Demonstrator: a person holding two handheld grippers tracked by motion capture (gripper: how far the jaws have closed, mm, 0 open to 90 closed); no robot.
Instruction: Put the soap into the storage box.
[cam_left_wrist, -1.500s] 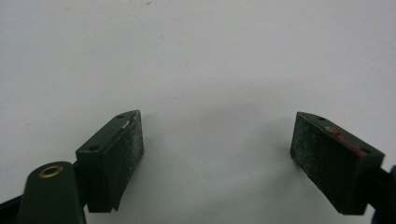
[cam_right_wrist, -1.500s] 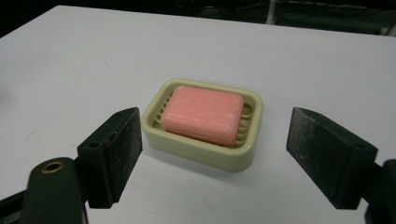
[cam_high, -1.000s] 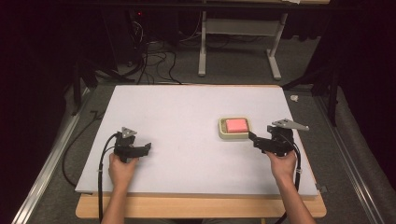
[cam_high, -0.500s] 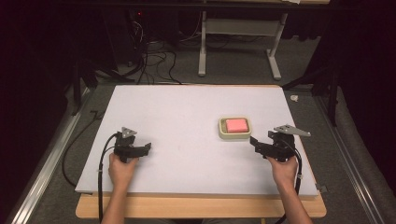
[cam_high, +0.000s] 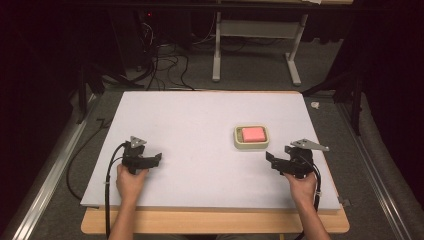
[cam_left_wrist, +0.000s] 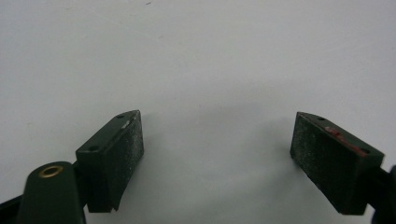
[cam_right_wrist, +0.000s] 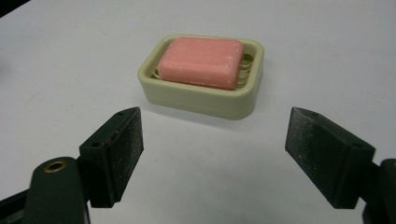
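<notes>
White surface (cam_high: 200, 125) with a cream soap dish (cam_high: 251, 137) right of centre, holding a pink soap bar (cam_high: 253, 133) lying flat inside it. Right tool (cam_high: 272, 159) sits near the dish on its near-right side, not touching; jaws spread wide, nothing between them, and the right gripper view has them aimed at the dish. Left tool (cam_high: 156, 159) rests low at near left, well apart from the dish; jaws also wide, over bare surface.

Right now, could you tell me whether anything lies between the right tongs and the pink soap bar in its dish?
Nothing visible does: bare white table separates the open right tongs from the soap dish holding the soap bar.
</notes>
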